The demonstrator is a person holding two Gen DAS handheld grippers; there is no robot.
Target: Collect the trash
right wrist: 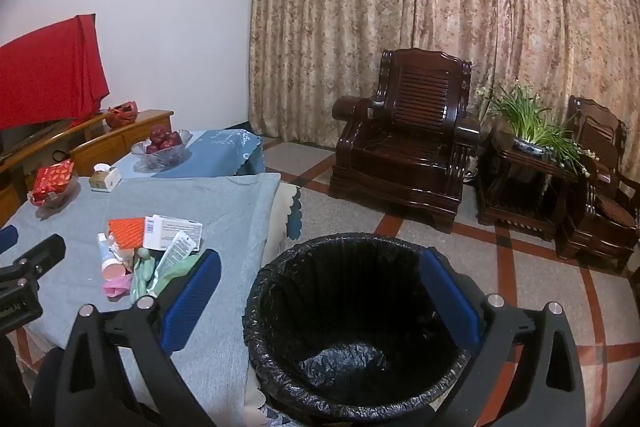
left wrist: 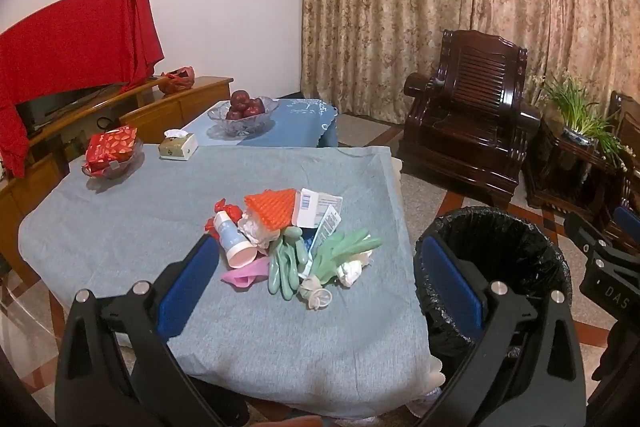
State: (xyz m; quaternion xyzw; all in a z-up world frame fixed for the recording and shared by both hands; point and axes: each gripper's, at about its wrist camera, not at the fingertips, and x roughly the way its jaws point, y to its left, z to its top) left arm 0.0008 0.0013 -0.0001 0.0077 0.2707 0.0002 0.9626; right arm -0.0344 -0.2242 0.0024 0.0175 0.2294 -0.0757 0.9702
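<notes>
A pile of trash lies on the grey tablecloth (left wrist: pixel 120 235): an orange foam pad (left wrist: pixel 272 207), a white tube with a pink cap (left wrist: pixel 234 241), green rubber gloves (left wrist: pixel 288 263), white paper packaging (left wrist: pixel 320 207), crumpled tissue (left wrist: pixel 348 269) and a pink scrap (left wrist: pixel 244 273). My left gripper (left wrist: pixel 320 279) is open and empty, above the table just short of the pile. My right gripper (right wrist: pixel 320 291) is open and empty, over the black-lined trash bin (right wrist: pixel 352 347). The pile shows in the right wrist view (right wrist: pixel 152 251), left of the bin. The bin (left wrist: pixel 500 251) stands on the floor at the table's right edge.
A bowl with a red box (left wrist: pixel 112 153), a tissue box (left wrist: pixel 178 145) and a glass bowl of apples (left wrist: pixel 244 111) sit at the table's far side. A dark wooden armchair (right wrist: pixel 404 143), a side table with a plant (right wrist: pixel 532 131) and a curtain stand beyond.
</notes>
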